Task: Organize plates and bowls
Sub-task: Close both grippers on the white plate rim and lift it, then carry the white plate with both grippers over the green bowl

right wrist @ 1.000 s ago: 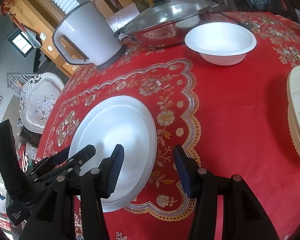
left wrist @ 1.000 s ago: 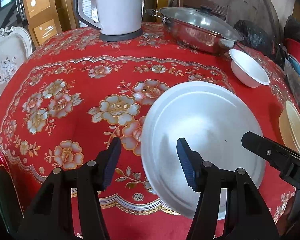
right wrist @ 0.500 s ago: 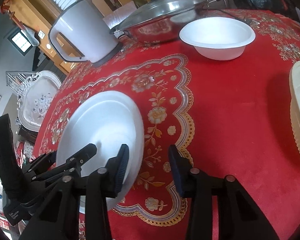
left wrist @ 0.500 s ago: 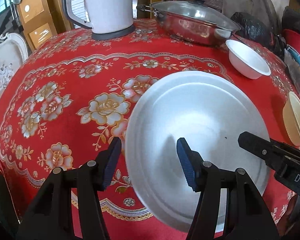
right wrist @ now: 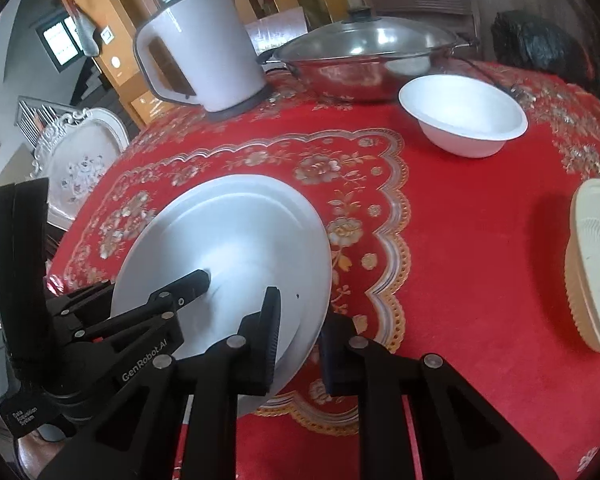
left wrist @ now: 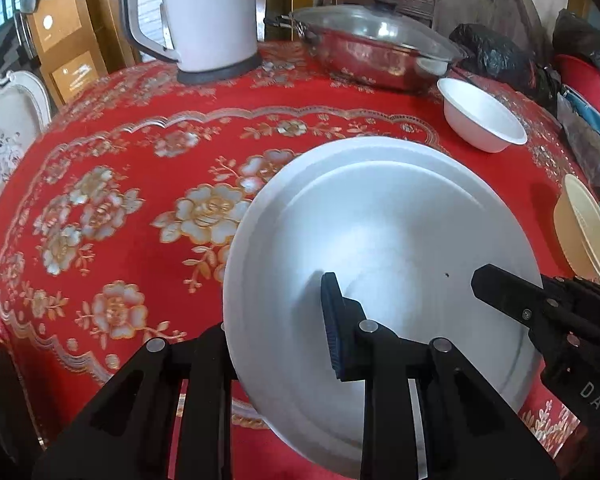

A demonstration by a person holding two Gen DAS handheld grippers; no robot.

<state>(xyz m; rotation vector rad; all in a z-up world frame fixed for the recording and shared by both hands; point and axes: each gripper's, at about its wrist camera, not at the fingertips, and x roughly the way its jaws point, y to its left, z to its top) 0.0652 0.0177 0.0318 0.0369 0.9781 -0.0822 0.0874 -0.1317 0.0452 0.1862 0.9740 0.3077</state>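
Both claws straddle the white plate's [left wrist: 380, 216] near rim, the left claw [left wrist: 276, 344] and right claw [right wrist: 298, 334] each clamped on it, well apart from the white bowl [right wrist: 464, 114].

A white kettle [left wrist: 204, 12] stands far left on the red floral tablecloth [left wrist: 140, 152], a lidded steel pan [left wrist: 372, 52] to its right, an ornate chair [right wrist: 80, 160] far left

Both wrist views sit low and close — sharing the white plate [left wrist: 380, 208].
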